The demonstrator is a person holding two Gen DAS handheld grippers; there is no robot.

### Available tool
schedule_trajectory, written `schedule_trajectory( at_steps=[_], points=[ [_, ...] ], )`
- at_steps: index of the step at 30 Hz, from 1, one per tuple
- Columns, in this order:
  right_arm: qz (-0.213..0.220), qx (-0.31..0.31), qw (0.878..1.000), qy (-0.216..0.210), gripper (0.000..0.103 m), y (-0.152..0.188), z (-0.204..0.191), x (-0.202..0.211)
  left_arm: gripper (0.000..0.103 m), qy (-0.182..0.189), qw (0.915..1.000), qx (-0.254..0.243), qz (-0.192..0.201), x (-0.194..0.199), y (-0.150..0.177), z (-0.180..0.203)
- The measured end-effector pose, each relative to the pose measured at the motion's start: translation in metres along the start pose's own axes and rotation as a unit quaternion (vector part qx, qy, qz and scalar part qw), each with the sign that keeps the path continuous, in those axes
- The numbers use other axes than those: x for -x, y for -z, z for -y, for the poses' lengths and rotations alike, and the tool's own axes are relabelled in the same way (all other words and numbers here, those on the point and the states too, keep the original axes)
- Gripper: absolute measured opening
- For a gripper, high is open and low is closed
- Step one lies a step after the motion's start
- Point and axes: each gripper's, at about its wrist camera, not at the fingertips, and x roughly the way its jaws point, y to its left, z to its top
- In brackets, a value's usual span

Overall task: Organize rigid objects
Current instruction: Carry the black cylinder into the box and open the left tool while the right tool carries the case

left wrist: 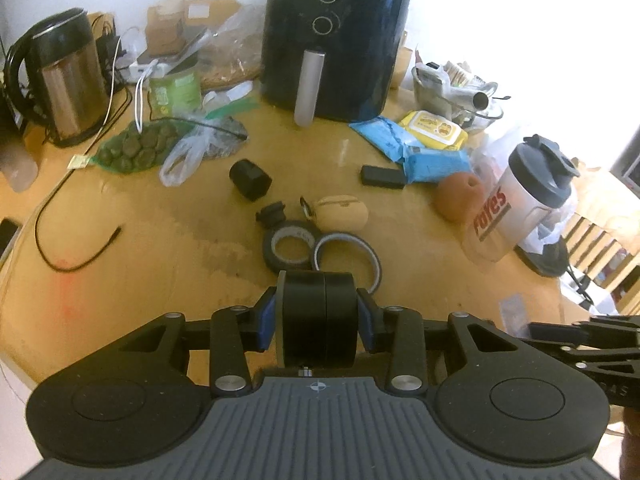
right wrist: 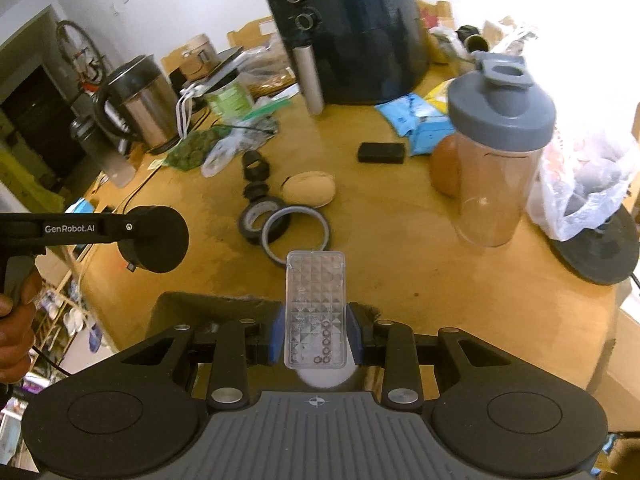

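Looking along the left gripper (left wrist: 319, 322), its blue pads clamp a squat black cylinder (left wrist: 319, 316) above the wooden table (left wrist: 160, 280), lifted clear for sorting beside the tape rolls (left wrist: 290, 246).

Through the right wrist camera, the right gripper (right wrist: 316, 336) pinches a clear, faceted plastic box (right wrist: 315, 308) holding small dark rings, carried over the table's near edge.

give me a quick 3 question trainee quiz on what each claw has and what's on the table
1. True or false: the left claw grips a black cylinder.
2. What does the right claw hold? A) clear plastic case B) tape roll C) shaker bottle
3. Fill in: the two tape rolls lie ___ the table, touching each other.

Key: 1 true. 2 A, the clear plastic case. 3 on.
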Motion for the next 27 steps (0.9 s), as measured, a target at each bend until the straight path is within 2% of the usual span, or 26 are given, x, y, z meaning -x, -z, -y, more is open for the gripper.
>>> schedule_trajectory(
  at_steps=[8,19,27],
  points=[
    [-0.023,0.017,0.999,-0.022,0.035,0.008,-0.009,-0.005,0.039,0.01,0.9997,0.012,-0.02,0.002,0.023,0.005],
    [-0.046,0.024,0.998,-0.033,0.035,0.021,-0.007,-0.003,0.039,0.015,0.9976,0.01,-0.066,-0.024,0.045,0.018],
    [-0.063,0.029,0.997,-0.04,0.035,0.026,-0.008,-0.007,0.041,-0.003,0.9988,-0.005,-0.048,-0.019,0.04,0.024]
  ],
)
